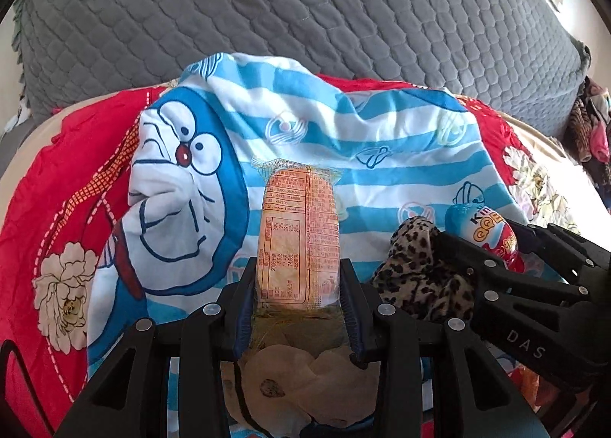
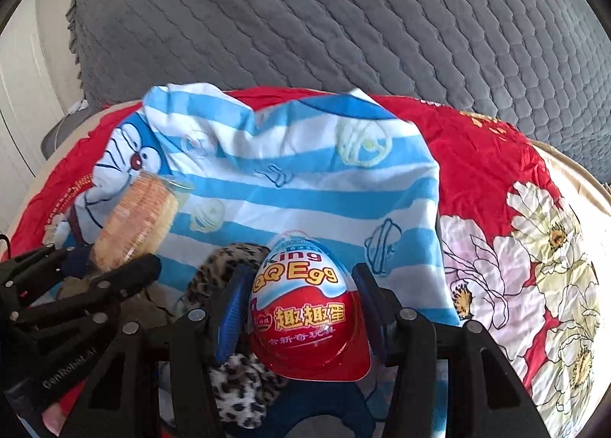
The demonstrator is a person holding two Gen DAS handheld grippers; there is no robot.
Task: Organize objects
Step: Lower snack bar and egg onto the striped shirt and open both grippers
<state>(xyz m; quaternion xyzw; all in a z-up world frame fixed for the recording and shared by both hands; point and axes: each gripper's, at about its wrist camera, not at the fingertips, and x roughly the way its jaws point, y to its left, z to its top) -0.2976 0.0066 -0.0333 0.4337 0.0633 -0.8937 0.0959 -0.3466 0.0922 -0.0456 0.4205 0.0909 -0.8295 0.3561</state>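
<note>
Underneath, striped cartoon cloth (image 1: 382, 155) over red floral bedspread (image 2: 496, 170), grey quilt (image 1: 305, 10) behind

My left gripper (image 1: 299, 300) was black with blue pads and held an orange snack packet (image 1: 299, 231) with red print. The egg (image 2: 305, 304) in my right gripper (image 2: 301, 308) was red below, white and blue above. The cloth (image 1: 343, 140) had blue and white stripes; the scrunchie (image 1: 420, 277) was leopard-spotted; the bedsheet (image 2: 496, 170) was red with white flowers.
</note>
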